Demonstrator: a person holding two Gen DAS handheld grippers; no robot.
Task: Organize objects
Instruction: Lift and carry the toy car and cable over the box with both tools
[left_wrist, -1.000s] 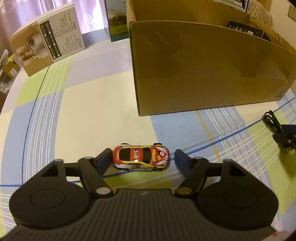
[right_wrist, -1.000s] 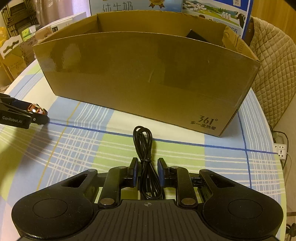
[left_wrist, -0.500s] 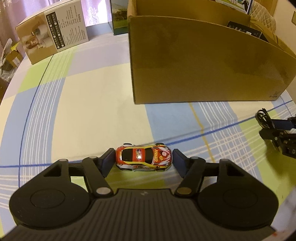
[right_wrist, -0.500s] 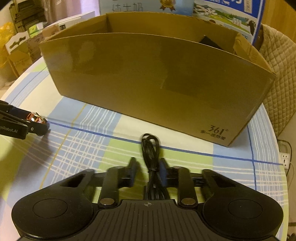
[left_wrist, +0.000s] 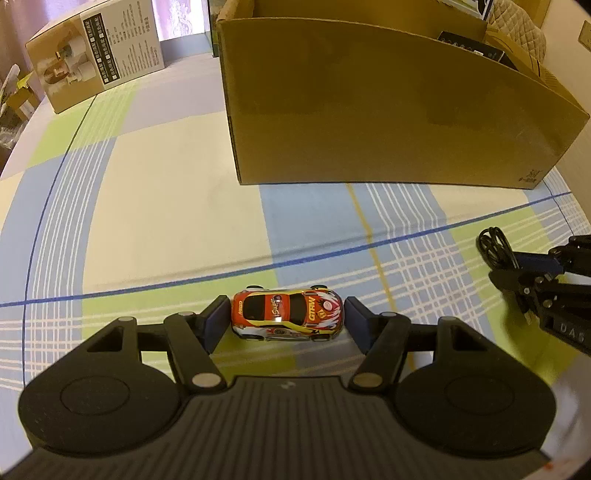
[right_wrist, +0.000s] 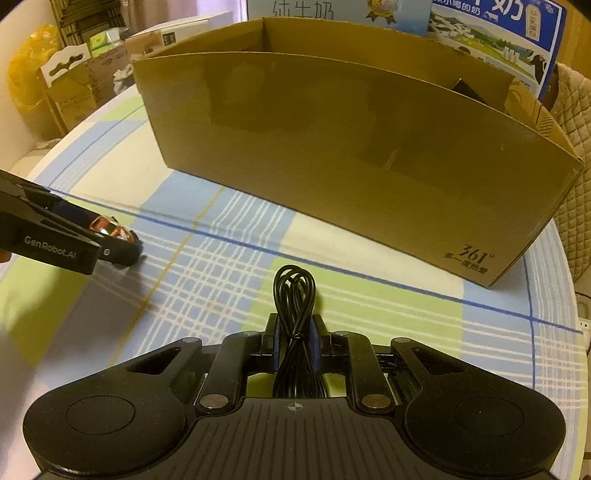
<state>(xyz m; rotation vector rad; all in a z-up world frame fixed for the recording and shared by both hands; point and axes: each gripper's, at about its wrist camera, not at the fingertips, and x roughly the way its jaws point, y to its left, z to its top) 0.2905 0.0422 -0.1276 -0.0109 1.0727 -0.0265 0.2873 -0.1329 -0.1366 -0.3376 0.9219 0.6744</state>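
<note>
A plaid cloth covers our surface (left_wrist: 155, 206), with a big cardboard box (right_wrist: 351, 147) standing at the back. Our left tool (left_wrist: 286, 319) brackets a toy car (left_wrist: 287, 314) lying crosswise, pads seemingly touching both ends, though contact is hard to confirm. Our right tool (right_wrist: 294, 341) pinches a bundled black cable (right_wrist: 294, 295) near the box.

Tall cardboard box (left_wrist: 388, 107) walls off bare tablecloth (left_wrist: 155, 206) ahead of both tools.
</note>
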